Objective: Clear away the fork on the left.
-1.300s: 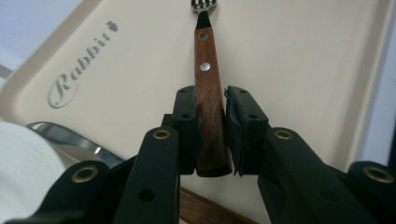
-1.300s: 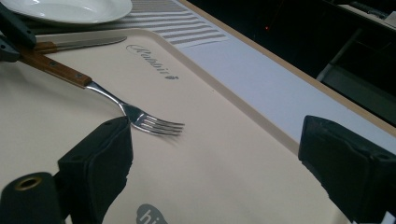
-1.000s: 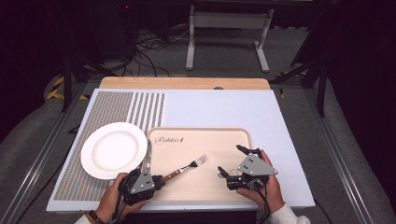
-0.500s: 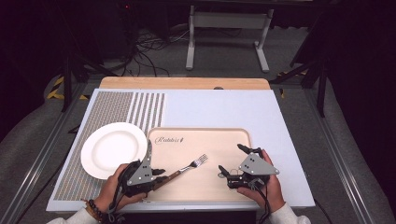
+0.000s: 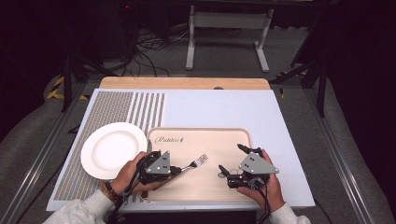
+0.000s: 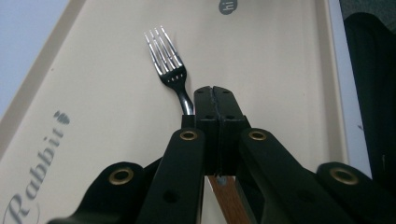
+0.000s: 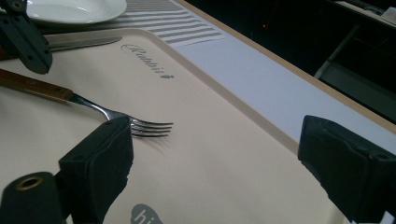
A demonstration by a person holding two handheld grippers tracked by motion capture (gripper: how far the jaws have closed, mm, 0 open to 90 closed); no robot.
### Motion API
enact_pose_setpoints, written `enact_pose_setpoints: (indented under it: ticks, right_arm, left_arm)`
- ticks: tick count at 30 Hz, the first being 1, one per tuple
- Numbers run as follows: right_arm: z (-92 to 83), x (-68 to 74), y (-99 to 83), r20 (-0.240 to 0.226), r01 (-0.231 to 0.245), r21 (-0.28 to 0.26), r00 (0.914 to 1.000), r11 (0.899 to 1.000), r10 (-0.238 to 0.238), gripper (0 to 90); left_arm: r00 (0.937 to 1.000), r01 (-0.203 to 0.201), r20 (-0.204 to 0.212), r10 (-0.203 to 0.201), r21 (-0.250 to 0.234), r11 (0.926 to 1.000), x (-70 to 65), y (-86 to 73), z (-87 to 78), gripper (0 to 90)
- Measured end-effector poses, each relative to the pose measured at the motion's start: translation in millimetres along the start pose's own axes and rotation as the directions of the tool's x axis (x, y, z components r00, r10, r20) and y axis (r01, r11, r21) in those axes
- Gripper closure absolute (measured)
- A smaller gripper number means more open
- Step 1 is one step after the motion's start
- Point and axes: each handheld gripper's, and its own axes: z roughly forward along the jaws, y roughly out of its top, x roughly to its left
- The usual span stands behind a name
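We see the left gripper (image 6: 214, 100) clamped on the fork (image 6: 167, 70), its tines ahead of the fingertips over the tray (image 5: 224, 191). The right gripper (image 5: 232, 160) stands wide, bare tray between its fingers.

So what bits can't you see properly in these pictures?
- Fork: in the left gripper view the left gripper covers the middle of its handle.
- Knife: in the right gripper view its handle end is hidden behind the left gripper.
- Tray print: in the left gripper view the picture's edges cut the words short.
- Plate: in the right gripper view the top edge crops it.
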Motion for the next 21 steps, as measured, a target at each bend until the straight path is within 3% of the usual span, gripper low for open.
enact_pose_setpoints:
  ticks: [5, 7, 10, 19, 21]
  right_arm:
    - [0.8, 0.3, -1.7, -0.005, 0.001, 0.008, 1.0, 1.0, -0.001, 11.6]
    - [1.4, 0.9, -2.3, -0.01, 0.001, 0.013, 0.9999, 1.0, -0.001, 11.7]
    - [2.3, 2.6, -2.5, -0.016, 0.007, 0.018, 0.9999, 1.0, -0.006, 11.7]
    - [2.9, 3.2, -3.5, -0.025, 0.009, 0.027, 0.9996, 1.0, -0.008, 11.7]
    - [2.8, 3.1, -3.5, -0.026, 0.007, 0.026, 0.9996, 1.0, -0.006, 11.7]
  left_arm:
    - [0.9984, -0.053, 0.024, 0.052, 0.033, 0.9981, 1.5, 13.7, 19.2, 90.0]
    - [0.9958, -0.082, 0.045, 0.08, 0.049, 0.9954, -0.2, 19.1, 26.3, 90.0]
    - [0.9932, -0.112, 0.042, 0.108, 0.1, 0.9886, 0.6, 25.6, 38.6, 90.0]
    - [0.9961, -0.087, -0.001, 0.088, 0.177, 0.9804, 12.1, 22.7, 46.8, 90.0]
    - [0.9959, -0.082, -0.021, 0.088, 0.208, 0.9748, 13.1, 21.1, 46.4, 90.0]
